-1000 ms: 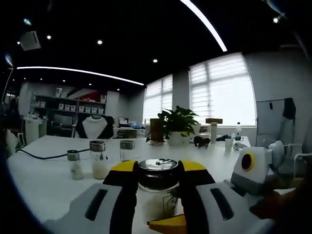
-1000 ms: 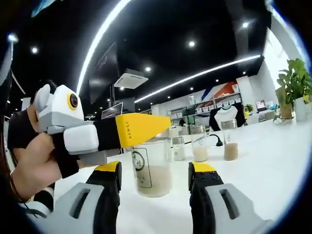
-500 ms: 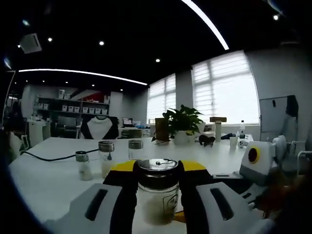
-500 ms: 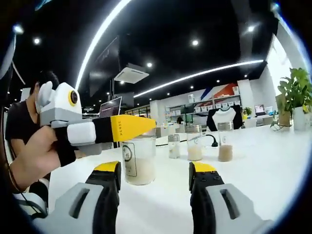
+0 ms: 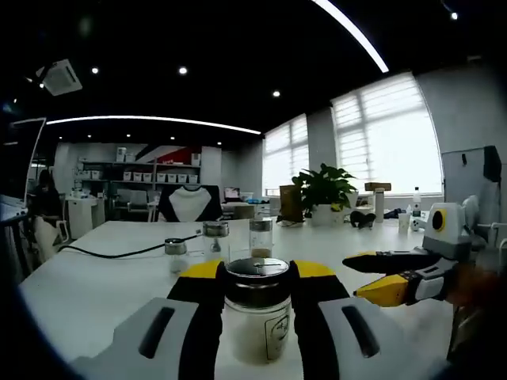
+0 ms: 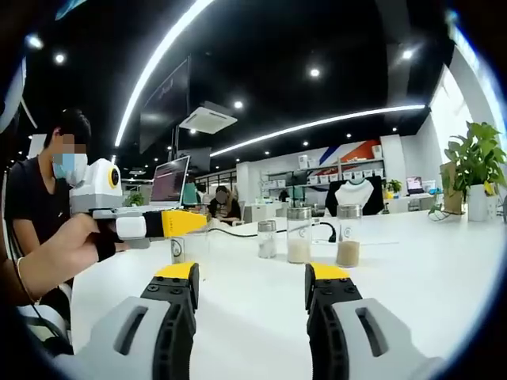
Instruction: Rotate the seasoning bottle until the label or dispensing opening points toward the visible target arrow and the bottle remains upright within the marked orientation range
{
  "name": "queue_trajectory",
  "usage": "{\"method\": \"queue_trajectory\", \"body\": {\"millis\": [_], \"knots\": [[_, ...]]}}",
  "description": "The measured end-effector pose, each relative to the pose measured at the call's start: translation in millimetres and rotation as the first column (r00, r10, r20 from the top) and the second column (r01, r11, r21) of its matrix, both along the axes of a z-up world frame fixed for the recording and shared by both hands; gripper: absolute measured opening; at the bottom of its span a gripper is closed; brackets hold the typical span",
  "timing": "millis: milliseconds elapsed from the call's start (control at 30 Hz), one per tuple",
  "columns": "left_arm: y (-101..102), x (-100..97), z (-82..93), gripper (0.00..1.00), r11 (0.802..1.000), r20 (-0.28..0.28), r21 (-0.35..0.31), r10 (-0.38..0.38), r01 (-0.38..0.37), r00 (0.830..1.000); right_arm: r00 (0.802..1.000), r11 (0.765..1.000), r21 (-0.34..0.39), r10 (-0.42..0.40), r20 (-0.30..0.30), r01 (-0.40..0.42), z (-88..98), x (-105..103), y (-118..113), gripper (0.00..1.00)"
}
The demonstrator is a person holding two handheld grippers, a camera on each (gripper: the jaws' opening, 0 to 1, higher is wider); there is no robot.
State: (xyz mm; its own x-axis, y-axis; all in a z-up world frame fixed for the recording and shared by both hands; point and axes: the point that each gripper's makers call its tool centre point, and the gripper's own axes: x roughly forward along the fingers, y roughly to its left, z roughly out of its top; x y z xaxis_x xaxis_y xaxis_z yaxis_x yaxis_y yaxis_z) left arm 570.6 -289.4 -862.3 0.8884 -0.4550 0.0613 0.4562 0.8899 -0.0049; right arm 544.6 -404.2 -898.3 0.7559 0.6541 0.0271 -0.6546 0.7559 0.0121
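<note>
Two claws are out: the left claw [image 5: 255, 305] is clamped around the seasoning bottle [image 5: 255, 317], upright near the worktop's [image 5: 95, 277] near edge; the right claw [image 6: 250, 279] gapes empty. Best to twist slowly, keeping the bottle vertical, label outward.

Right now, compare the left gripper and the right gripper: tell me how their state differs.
The left gripper is shut on the seasoning bottle, its jaws pressed to both sides of the jar; the right gripper is open with nothing between its jaws. The left gripper sits low over the white table with the bottle standing on it; the right gripper is set apart from the bottle. Both share black jaws with yellow tips.
</note>
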Motion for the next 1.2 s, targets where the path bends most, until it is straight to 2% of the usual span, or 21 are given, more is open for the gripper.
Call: {"method": "queue_trajectory", "body": {"millis": [33,67,100,233,400,533,667,967,1200], "knots": [[8,1.5,-1.9,0.34,0.999,-0.006,0.01,0.035,-0.035,0.999,1.0,1.0,0.0,-0.004,0.005,0.004,0.8,0,-1,0.54],[15,2.6,-5.2,0.34,0.996,-0.006,0.065,0.055,-0.055,0.998,1.0,1.0,0.011,-0.013,0.01,0.013,2.0,0,-5,0.54],[19,3.3,-7.0,0.34,0.995,-0.006,0.081,0.067,-0.066,0.998,1.0,1.0,0.017,-0.014,0.005,0.014,1.9,0,-7,0.54],[37,4.6,-7.9,0.34,0.996,-0.004,0.051,0.076,-0.076,0.997,0.999,0.999,0.017,-0.029,-0.013,0.03,-1.8,1,-14,0.55],[53,3.7,-7.6,0.34,0.99,0.019,0.107,0.095,-0.096,0.995,0.999,0.998,-0.028,-0.054,-0.002,0.054,-3.8,1,-20,0.55],[65,2.9,-4.9,0.34,0.992,0.033,0.078,0.095,-0.097,0.995,0.998,0.998,-0.032,-0.062,0.004,0.062,-1.9,0,-23,0.55],[78,7.1,-8.6,0.34,0.991,0.011,0.044,0.128,-0.128,0.992,0.998,0.997,-0.043,-0.059,-0.004,0.059,-3.7,0,-25,0.56],[99,10.4,-20.1,0.34,0.989,0.007,0.026,0.145,-0.145,0.989,0.997,0.998,-0.016,-0.068,-0.043,0.068,-8.4,2,-31,0.58],[111,14.2,-24.5,0.34,0.987,0.017,0.015,0.16,-0.16,0.987,0.998,0.998,-0.013,-0.057,-0.036,0.057,-4.6,2,-25,0.57]]}}
